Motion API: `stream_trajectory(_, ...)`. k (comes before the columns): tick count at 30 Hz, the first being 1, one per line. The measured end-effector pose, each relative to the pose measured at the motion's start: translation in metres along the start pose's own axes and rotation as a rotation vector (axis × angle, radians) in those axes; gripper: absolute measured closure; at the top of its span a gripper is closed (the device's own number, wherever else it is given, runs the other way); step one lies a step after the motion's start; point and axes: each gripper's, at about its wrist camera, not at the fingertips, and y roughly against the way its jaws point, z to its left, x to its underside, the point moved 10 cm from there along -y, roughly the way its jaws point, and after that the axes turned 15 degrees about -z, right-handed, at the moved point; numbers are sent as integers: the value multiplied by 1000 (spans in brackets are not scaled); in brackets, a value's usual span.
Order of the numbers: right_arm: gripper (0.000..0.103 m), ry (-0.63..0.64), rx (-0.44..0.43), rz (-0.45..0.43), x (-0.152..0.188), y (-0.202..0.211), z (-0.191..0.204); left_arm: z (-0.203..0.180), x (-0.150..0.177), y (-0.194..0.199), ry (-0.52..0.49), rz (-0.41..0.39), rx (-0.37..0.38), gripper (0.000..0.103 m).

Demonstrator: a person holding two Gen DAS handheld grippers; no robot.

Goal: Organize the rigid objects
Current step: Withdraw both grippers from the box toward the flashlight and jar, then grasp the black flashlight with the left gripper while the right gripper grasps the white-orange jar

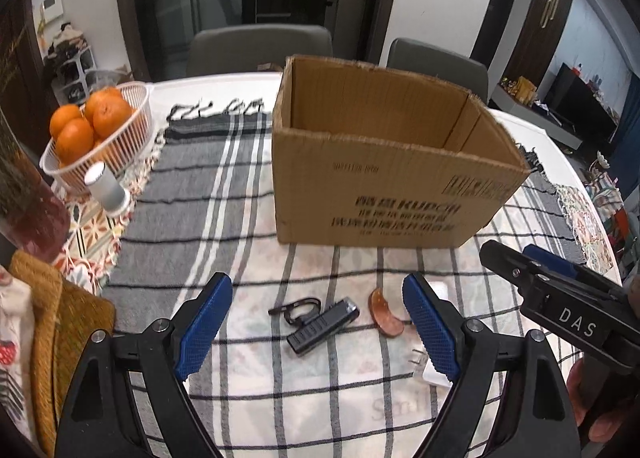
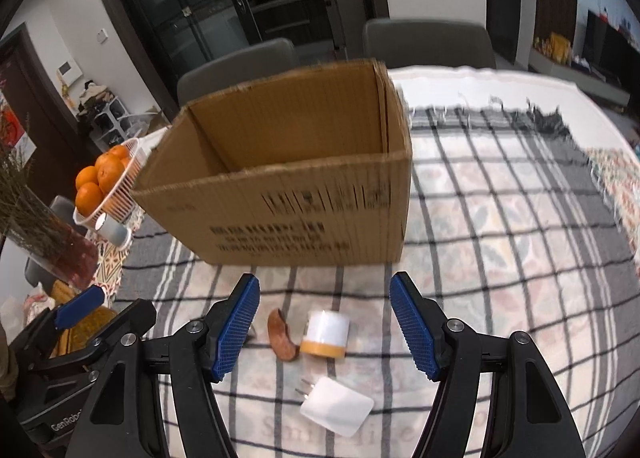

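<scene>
An open cardboard box (image 1: 372, 194) stands on the checked cloth; it also shows in the right wrist view (image 2: 288, 210). My left gripper (image 1: 318, 322) is open above a black key fob with a carabiner (image 1: 320, 324) and next to a brown curved piece (image 1: 384, 314). My right gripper (image 2: 324, 326) is open over the brown piece (image 2: 282, 336), a white and yellow roll (image 2: 325, 334) and a white plug charger (image 2: 338, 406). The charger shows partly behind my left gripper's right finger (image 1: 430, 372). The right gripper also shows at the right of the left wrist view (image 1: 532, 270).
A white basket of oranges (image 1: 100, 126) and a grey cylinder (image 1: 106, 188) stand at the left. A vase with dried stems (image 2: 52, 242) and a mustard cloth (image 1: 52, 330) are at the near left. Grey chairs (image 1: 260, 46) stand behind the table.
</scene>
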Motion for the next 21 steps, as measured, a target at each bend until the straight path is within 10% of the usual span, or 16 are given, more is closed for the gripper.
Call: stream_trajectory(21,34,-215,-14,230,71,-53,-22,4,59,-54,154,230,-40,15)
